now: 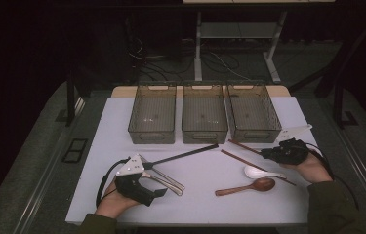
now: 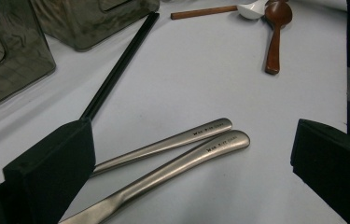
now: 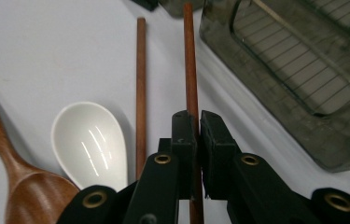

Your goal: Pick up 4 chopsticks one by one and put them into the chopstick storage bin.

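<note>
From the high view the right gripper [image 1: 274, 152] looks mid-pickup by the 3 smoky plastic bins [image 1: 203, 119], next up a lift into 1 of them I'd guess; left gripper view has the left gripper [image 2: 191, 163] hanging slack-jawed over 2 brushed-steel handles [image 2: 182, 149]; right gripper view shows jaws clamped on 1 slim reddish-brown wooden chopstick [image 3: 190, 70] lying on the white table beside its twin.

— Three see-through bins [image 1: 204, 114] stand in a row at the far side of the table; how many pieces of cutlery lie in front of them?

— Two brown chopsticks [image 3: 140, 88], two spoons, one wooden [image 1: 246, 187] and one white [image 1: 258, 172], and two steel handles [image 2: 182, 149] side by side. A black pair of chopsticks [image 1: 185, 154] appears too, lying as one line.
</note>
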Demonstrator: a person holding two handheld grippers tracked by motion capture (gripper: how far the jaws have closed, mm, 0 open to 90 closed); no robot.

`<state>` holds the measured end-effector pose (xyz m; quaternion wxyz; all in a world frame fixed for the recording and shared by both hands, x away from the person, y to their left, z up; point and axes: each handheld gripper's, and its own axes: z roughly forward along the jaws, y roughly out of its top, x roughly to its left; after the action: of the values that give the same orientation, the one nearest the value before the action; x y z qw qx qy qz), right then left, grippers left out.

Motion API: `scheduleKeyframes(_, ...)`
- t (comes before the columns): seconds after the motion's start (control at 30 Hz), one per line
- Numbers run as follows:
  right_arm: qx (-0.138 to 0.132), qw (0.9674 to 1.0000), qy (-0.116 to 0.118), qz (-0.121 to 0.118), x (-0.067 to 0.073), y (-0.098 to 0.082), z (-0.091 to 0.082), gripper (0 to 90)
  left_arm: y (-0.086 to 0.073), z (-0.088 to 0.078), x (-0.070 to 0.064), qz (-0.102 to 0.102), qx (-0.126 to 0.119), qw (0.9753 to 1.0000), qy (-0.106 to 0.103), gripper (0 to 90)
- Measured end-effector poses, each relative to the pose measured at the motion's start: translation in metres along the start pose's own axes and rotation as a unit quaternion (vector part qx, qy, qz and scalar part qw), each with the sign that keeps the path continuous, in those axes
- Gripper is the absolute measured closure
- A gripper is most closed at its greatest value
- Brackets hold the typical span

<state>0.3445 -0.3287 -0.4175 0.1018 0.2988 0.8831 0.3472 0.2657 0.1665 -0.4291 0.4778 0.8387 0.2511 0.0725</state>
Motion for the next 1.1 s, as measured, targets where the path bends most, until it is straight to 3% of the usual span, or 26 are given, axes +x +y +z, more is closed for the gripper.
scheduleKeyframes(0.23, -0.039, 0.9991, 0.014, 0.004, 0.003, 0.005, -0.017, 84.8, -0.001, 0.000, 0.001, 0.002, 0.004, 1.0000, 0.005, 0.0)
scheduleKeyframes(0.5, -0.074, 0.9967, 0.033, 0.007, 0.013, 0.020, -0.023, 84.8, -0.004, -0.001, 0.004, -0.006, 0.003, 1.0000, 0.006, 0.0)
scheduleKeyframes(0.7, -0.086, 0.9957, 0.034, 0.006, 0.021, 0.038, -0.024, 84.7, -0.004, -0.001, 0.003, -0.011, 0.001, 0.9999, 0.002, 0.0)
scheduleKeyframes(0.77, -0.093, 0.9949, 0.037, 0.010, 0.024, 0.044, -0.022, 84.7, -0.003, 0.000, 0.002, -0.004, 0.003, 1.0000, 0.002, 0.0)
scheduleKeyframes(1.1, -0.084, 0.9959, 0.027, 0.016, 0.033, 0.072, -0.005, 84.7, -0.003, 0.001, 0.001, -0.001, 0.004, 1.0000, 0.003, 0.0)
